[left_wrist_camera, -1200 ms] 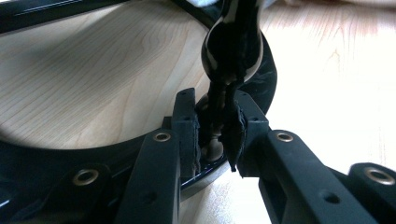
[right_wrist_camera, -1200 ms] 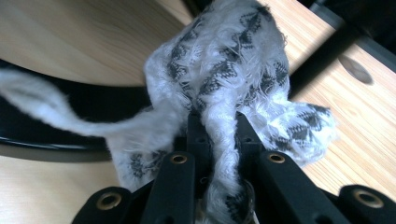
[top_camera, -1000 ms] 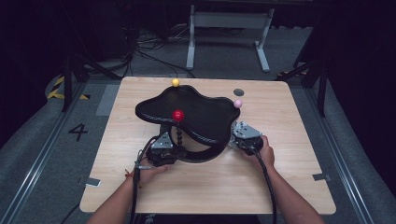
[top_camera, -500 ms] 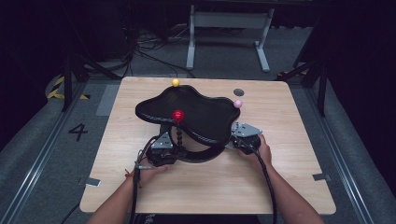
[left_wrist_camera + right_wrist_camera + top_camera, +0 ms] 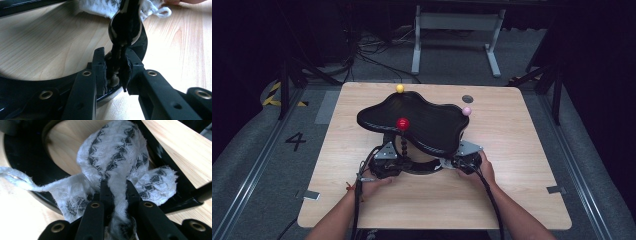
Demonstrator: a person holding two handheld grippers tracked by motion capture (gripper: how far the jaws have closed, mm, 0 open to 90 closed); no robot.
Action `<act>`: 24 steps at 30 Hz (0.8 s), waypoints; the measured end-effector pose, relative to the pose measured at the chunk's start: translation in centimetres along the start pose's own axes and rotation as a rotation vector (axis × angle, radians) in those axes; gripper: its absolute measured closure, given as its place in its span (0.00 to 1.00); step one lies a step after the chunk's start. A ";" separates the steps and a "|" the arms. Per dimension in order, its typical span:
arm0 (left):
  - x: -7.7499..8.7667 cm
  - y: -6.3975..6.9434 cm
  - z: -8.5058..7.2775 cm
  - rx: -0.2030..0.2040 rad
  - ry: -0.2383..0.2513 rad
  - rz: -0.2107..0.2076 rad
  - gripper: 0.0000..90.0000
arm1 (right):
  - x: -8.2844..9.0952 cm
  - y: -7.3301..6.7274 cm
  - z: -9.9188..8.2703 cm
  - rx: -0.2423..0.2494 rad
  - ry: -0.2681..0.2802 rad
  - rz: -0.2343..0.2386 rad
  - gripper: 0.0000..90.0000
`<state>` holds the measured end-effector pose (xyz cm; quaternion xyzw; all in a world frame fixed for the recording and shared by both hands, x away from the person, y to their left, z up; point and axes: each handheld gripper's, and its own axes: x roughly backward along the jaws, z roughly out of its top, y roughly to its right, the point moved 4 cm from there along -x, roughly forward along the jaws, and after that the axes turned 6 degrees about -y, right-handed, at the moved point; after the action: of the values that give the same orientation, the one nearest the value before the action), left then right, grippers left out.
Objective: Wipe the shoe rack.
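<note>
1. The white cloth [image 5: 112, 162] is a frayed woven rag with a black zigzag pattern, bunched into a soft lump with loose threads and a twisted cord trailing off one side. It lies over the ring base [image 5: 32, 157] of the black stand, at the near side of the table [image 5: 522, 130].
2. The right gripper [image 5: 116, 187] has its two black jaws pressed together on a fold of that cloth; the fabric bulges out above and below the pinch. In the high view this gripper [image 5: 464, 159] sits at the near right edge of the stand, the person's right hand [image 5: 482, 167] behind it.
3. The left gripper [image 5: 116, 72] is clamped on the stand's glossy black beaded post [image 5: 125, 27], its worn, ragged pads hugging a narrow neck just below a rounded bulb. The cloth's fuzzy edge [image 5: 100, 6] lies on the table just beyond.
4. The stand carries a wavy, blob-shaped black tray [image 5: 422, 120] with a shiny raised rim, over a flat ring base.
5. Knobs on it are smooth balls: red [image 5: 402, 123] in front, yellow [image 5: 400, 88] at the far edge, pink [image 5: 467, 111] at the right.
6. The table is pale wood grain with rounded corners.
</note>
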<state>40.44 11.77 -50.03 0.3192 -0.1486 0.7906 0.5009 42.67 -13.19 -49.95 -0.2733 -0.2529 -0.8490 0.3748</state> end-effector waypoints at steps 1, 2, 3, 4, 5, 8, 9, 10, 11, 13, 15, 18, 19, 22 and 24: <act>0.0 0.1 0.0 0.006 -0.006 -0.001 0.83 | 0.0 -0.2 0.1 0.002 -0.001 0.004 0.90; 0.0 0.2 0.0 0.004 -0.010 0.000 0.83 | 0.0 -0.5 0.1 0.004 0.001 0.012 0.90; 0.0 0.2 0.0 -0.006 -0.006 0.001 0.83 | 0.0 -0.7 0.2 0.008 0.001 0.018 0.90; 0.0 0.3 0.0 -0.007 -0.014 0.003 0.83 | 0.1 -1.1 0.3 0.011 0.000 0.031 0.90; -0.1 0.4 0.0 -0.015 -0.014 0.001 0.83 | 0.1 -1.3 0.4 0.019 0.003 0.035 0.90; -0.3 0.8 0.1 -0.016 -0.009 -0.006 0.83 | 0.1 -2.0 0.6 0.043 0.012 0.047 0.90; -0.4 0.9 0.2 -0.014 -0.005 -0.008 0.83 | 0.1 -2.2 0.6 0.044 0.013 0.050 0.90; -0.4 1.0 0.2 -0.015 -0.013 -0.008 0.83 | 0.1 -2.3 0.7 0.041 0.013 0.050 0.90; -0.5 1.1 0.3 -0.021 -0.009 -0.010 0.83 | 0.2 -2.4 0.7 0.031 0.007 0.051 0.90; -0.6 1.3 0.4 -0.028 -0.004 -0.014 0.83 | 0.1 -2.6 0.8 0.051 0.018 0.055 0.90; -0.7 1.5 0.4 -0.021 -0.007 -0.017 0.83 | 0.1 -2.8 1.0 0.078 0.032 0.066 0.90; -0.8 1.7 0.5 -0.021 -0.005 -0.022 0.83 | 0.0 -3.3 1.1 0.087 0.035 0.077 0.90; -0.8 1.9 0.5 -0.014 -0.009 -0.020 0.83 | 0.0 -3.5 1.2 0.093 0.035 0.078 0.90; -1.0 2.1 0.6 -0.037 -0.010 -0.028 0.83 | 0.1 -4.1 1.3 0.109 0.038 0.078 0.90; -1.1 2.2 0.6 -0.030 -0.012 -0.032 0.83 | 0.1 -4.2 1.4 0.120 0.040 0.074 0.90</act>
<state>39.03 9.67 -50.06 0.3185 -0.1584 0.7783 0.5173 39.73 -9.88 -49.85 -0.2426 -0.2853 -0.8233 0.4266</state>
